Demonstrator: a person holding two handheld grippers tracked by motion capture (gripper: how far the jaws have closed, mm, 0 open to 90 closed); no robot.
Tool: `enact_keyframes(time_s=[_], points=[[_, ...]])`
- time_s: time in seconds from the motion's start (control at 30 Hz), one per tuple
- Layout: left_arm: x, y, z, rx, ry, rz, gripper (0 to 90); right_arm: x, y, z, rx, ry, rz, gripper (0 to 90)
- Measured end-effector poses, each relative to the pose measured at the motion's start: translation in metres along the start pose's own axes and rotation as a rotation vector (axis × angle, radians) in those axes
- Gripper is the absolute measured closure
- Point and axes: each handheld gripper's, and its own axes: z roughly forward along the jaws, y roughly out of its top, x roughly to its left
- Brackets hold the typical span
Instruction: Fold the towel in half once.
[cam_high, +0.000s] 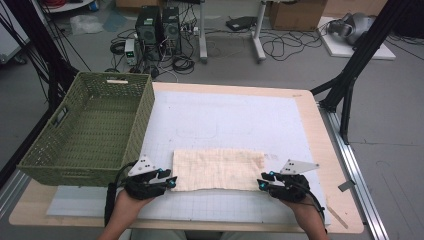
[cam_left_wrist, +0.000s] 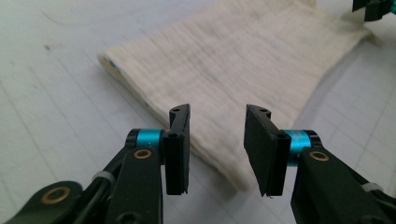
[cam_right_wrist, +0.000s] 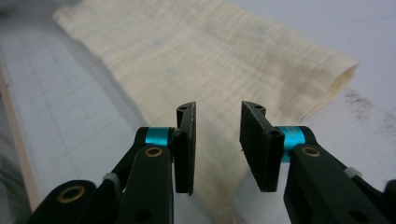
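Your left gripper (cam_high: 171, 182) and right gripper (cam_high: 260, 184) both stand released, jaws apart with nothing pinched, each just beside a near corner of the folded cream cloth (cam_high: 218, 169), which lies flat on the white mat (cam_high: 225, 115), right of the green basket (cam_high: 90, 131).

Grey floor (cam_high: 280, 70) with tangled cables (cam_high: 287, 47), computer towers (cam_high: 159, 27), cardboard boxes (cam_high: 297, 14), black frame struts (cam_high: 357, 60).

High view: from above the near edge, facing forward and down over the desk (cam_high: 300, 125). Claw views: low, close, aimed inward from opposite ends, sharing the folded cloth (cam_high: 218, 170).
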Motion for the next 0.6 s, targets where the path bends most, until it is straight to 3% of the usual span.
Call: enact_keyframes(time_s=[0.07,0.23,0.37,0.53,0.6], points=[[0.003,0.006,0.004,-0.023,0.012,-0.003,60.9,-0.004,0.002,0.0,-0.038,-0.031,0.016,66.0],[0.011,0.025,0.028,-0.01,0.034,-0.003,66.0,-0.015,0.011,0.009,-0.044,-0.118,0.025,65.8],[0.018,0.036,0.045,0.014,0.069,-0.004,73.3,-0.024,0.023,0.022,-0.064,-0.138,0.033,65.2],[0.033,0.036,0.061,0.067,0.149,-0.021,75.1,-0.037,0.036,0.047,-0.03,-0.158,0.023,67.2],[0.038,0.032,0.067,0.11,0.177,-0.021,75.9,-0.042,0.038,0.057,-0.011,-0.162,0.037,68.7]])
